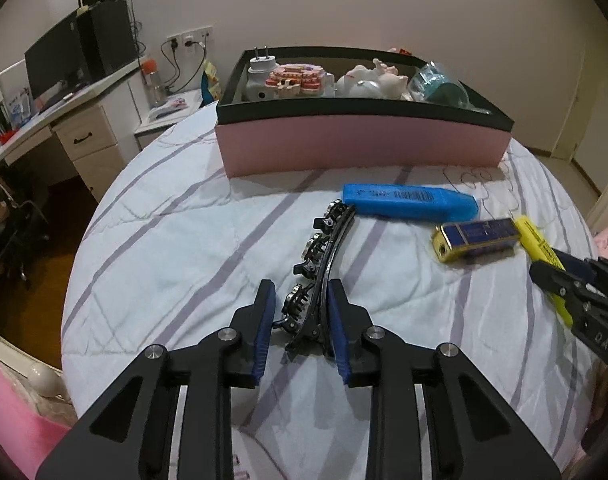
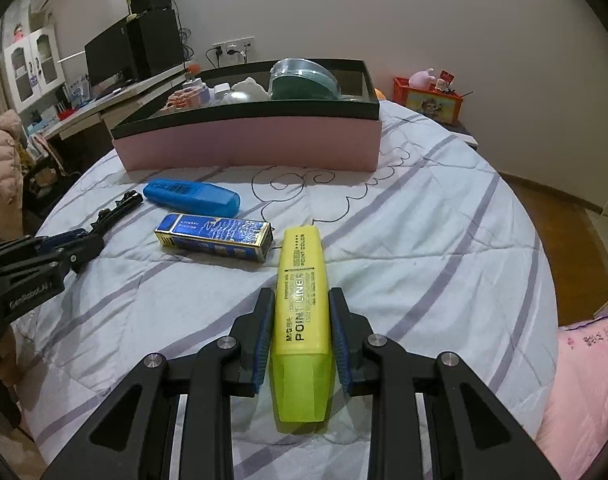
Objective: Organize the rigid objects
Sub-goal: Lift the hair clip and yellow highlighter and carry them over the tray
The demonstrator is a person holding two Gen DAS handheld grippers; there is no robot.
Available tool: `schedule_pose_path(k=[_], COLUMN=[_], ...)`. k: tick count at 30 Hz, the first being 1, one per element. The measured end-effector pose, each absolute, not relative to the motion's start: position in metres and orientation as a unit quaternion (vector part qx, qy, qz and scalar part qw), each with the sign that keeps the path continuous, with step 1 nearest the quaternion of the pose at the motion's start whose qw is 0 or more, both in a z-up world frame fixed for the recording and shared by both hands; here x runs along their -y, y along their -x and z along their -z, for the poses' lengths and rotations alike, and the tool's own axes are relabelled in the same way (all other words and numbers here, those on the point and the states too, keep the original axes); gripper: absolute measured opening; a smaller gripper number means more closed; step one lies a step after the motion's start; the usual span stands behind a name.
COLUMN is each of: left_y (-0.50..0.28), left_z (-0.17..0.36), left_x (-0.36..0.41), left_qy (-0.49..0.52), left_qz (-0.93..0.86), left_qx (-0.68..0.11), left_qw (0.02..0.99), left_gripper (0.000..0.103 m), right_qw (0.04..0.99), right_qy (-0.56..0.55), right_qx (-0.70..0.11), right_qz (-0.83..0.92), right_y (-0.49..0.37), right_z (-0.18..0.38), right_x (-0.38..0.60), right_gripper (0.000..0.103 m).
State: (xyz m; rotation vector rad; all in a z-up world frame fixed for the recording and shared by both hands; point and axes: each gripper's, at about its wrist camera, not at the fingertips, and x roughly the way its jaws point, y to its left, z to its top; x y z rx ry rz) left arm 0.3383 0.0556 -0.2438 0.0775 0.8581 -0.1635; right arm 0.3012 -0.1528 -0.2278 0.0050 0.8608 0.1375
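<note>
A black hair clip [image 1: 323, 248] set with stones lies on the striped bedspread, its near end between the blue pads of my left gripper [image 1: 300, 286], which is shut on it. My right gripper [image 2: 302, 292] is shut on a yellow highlighter [image 2: 302, 312] that points away from me. Between the two lie a blue highlighter [image 2: 192, 196] and a blue and gold box [image 2: 216, 236]. In the left wrist view the right gripper [image 1: 559, 276] shows at the right edge with the yellow highlighter [image 1: 537, 244]. The left gripper [image 2: 76, 248] shows at the left edge of the right wrist view.
A pink box with a black rim [image 1: 363, 144] stands at the far side of the bed and holds a plug, figurines and a clear cup. A desk with a monitor [image 1: 56, 64] is at the back left. A red box [image 2: 427, 102] sits beyond the bed on the right.
</note>
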Motion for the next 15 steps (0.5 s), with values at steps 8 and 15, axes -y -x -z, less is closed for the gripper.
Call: schedule_pose_path(k=[8, 15], left_y=[-0.345, -0.331], left_z=[0.245, 0.240], left_x=[-0.047, -0.051], left_qy=[-0.058, -0.047], left_qz=[0.083, 0.083], left_qx=[-0.414, -0.402], left_qw=[0.904, 0.911], left_gripper=[0.030, 0.020], right_qw=[0.908, 0.914], right_qy=[0.014, 0.003], right_qx=[-0.415, -0.400], right_qz=[-0.060, -0.072], right_y=[-0.304, -0.297], right_z=[0.229, 0.224], right_x=[0.148, 0.149], right_gripper=[0.027, 0.026])
